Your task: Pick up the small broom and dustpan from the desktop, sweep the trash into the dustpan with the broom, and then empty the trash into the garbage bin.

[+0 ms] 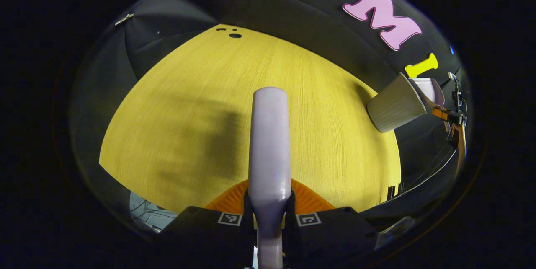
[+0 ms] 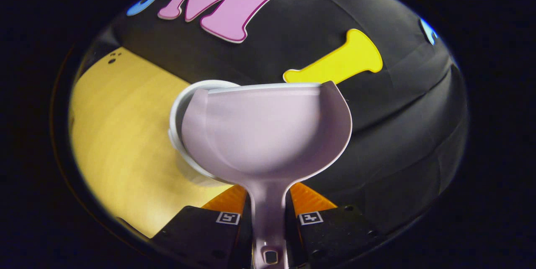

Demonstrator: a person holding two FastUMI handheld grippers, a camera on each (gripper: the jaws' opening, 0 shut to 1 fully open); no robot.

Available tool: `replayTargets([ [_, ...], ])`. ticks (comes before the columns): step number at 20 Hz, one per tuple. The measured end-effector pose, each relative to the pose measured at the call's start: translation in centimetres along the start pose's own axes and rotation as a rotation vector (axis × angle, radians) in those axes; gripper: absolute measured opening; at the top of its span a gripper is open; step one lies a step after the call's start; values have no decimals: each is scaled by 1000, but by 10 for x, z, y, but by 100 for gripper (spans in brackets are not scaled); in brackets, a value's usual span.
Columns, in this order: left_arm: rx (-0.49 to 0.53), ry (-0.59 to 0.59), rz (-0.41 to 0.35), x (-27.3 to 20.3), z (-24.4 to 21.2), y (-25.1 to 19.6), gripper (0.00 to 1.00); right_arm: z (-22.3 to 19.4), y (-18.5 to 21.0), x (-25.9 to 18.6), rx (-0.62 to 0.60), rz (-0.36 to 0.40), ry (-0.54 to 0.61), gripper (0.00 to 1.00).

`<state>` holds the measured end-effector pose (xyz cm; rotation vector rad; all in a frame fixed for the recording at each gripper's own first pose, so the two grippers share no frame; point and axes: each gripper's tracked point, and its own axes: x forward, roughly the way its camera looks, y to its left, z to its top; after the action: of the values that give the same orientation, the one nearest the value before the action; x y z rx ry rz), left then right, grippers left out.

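In the left gripper view, the left gripper [image 1: 270,202] is clamped on the pale lilac broom [image 1: 269,143], both fingers pressed to its handle, which points out over the yellow desktop [image 1: 176,126]. Far right stands the white garbage bin [image 1: 395,107] (ribbed, at the desktop's edge), with the dustpan [image 1: 431,91] touching its rim. In the right gripper view, the right gripper [image 2: 270,206] squeezes the dustpan [image 2: 264,130] handle, its scoop tilted over the bin [image 2: 184,101].
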<state>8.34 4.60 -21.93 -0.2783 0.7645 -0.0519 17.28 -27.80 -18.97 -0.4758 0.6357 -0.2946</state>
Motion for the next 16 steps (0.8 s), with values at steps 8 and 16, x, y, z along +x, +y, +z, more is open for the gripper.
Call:
replayTargets([
  [8, 18, -23, -33, -9, -4, -8, 33, 55, 23, -36, 183, 151, -126, 36],
  [16, 92, -22, -47, 0, -13, -11, 32, 47, 150, -86, 236, 433, -94, 36],
])
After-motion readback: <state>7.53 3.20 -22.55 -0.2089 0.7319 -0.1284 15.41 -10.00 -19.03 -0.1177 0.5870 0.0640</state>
